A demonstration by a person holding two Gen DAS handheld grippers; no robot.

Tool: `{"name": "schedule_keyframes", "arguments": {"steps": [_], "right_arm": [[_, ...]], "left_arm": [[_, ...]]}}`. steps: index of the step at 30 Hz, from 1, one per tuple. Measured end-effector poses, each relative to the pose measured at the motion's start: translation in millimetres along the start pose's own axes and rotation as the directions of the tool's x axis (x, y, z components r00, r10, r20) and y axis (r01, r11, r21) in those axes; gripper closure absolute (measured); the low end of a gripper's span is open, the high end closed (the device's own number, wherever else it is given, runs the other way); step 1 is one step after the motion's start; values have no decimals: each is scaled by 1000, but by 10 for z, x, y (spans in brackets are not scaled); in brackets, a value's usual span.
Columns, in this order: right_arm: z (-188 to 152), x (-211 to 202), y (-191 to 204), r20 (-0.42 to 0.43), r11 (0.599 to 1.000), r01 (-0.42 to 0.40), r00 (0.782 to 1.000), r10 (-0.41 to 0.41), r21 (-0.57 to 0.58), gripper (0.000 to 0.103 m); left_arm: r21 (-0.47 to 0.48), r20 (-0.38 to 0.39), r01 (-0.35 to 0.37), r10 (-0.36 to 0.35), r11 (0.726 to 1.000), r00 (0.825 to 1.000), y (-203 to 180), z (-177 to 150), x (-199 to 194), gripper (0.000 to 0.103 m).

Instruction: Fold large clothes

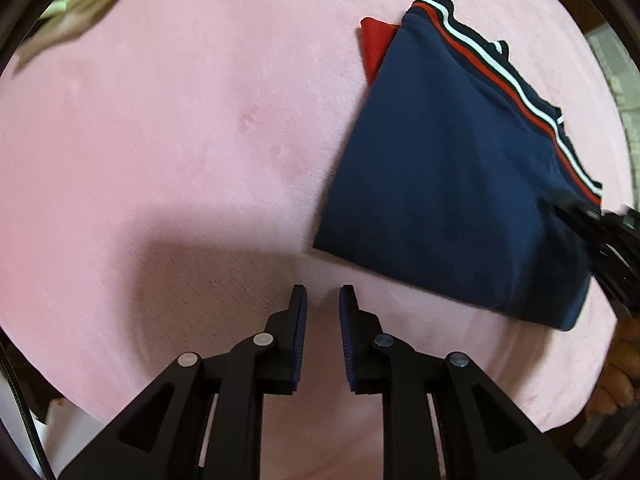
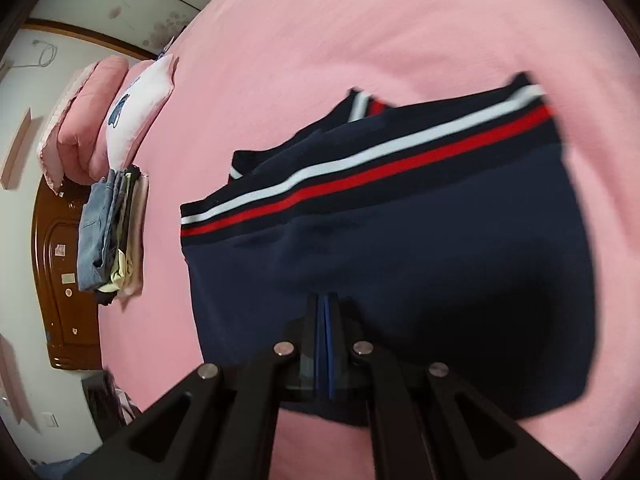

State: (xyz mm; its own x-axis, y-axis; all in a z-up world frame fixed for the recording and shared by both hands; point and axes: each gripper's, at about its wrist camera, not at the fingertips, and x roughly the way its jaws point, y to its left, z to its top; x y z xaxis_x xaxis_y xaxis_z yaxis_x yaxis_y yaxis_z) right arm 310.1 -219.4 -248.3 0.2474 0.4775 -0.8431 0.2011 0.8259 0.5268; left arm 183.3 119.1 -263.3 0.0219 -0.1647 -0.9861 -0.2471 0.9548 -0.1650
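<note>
A folded navy garment [image 1: 452, 184] with a red and white striped hem lies on the pink bed sheet [image 1: 180, 120]; a red part [image 1: 376, 46] sticks out at its far corner. My left gripper [image 1: 323, 300] is open and empty, hovering over bare sheet left of the garment. My right gripper [image 2: 323, 300] is shut on the near edge of the navy garment [image 2: 400, 248]; it also shows in the left wrist view [image 1: 576, 210] at the garment's right side.
A stack of folded clothes [image 2: 110, 236] stands at the bed's left edge near pink pillows [image 2: 120, 112] and a brown wooden headboard [image 2: 60, 280]. Light-coloured crumpled cloth [image 1: 76, 4] lies at the far left of the bed.
</note>
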Motion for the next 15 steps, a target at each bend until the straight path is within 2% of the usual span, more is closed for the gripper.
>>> {"name": "schedule_keyframes", "arguments": {"steps": [2, 3, 5, 7, 8, 10, 12, 15], "right_arm": [[-7, 128, 18, -24, 998, 66, 998, -66, -4, 103], [-11, 228, 20, -43, 994, 105, 994, -105, -10, 103], [-21, 369, 54, -66, 993, 116, 991, -117, -28, 103], [-3, 441, 117, -77, 985, 159, 983, -164, -69, 103], [7, 456, 158, -84, 979, 180, 979, -188, -94, 103], [18, 456, 207, -93, 971, 205, 972, -217, -125, 103], [21, 461, 232, -98, 967, 212, 969, -227, -143, 103], [37, 464, 197, -104, 973, 195, 972, -209, -126, 103]], "left_arm": [[-19, -2, 37, -37, 999, 999, 99, 1, 3, 86], [-29, 0, 50, -50, 998, 999, -23, -9, 90, 83], [-61, 7, 90, -90, 994, 996, 89, -6, 84, 81], [-118, 5, 161, -161, 980, 987, 206, 74, -23, 77], [-148, 3, 198, -200, 969, 980, 291, 64, -32, 75], [-222, 6, 300, -306, 928, 952, 376, 37, -32, 60], [-268, 21, 357, -365, 895, 931, 508, 23, -16, 57], [-295, 60, 399, -400, 868, 915, 696, -51, -48, 57]]}}
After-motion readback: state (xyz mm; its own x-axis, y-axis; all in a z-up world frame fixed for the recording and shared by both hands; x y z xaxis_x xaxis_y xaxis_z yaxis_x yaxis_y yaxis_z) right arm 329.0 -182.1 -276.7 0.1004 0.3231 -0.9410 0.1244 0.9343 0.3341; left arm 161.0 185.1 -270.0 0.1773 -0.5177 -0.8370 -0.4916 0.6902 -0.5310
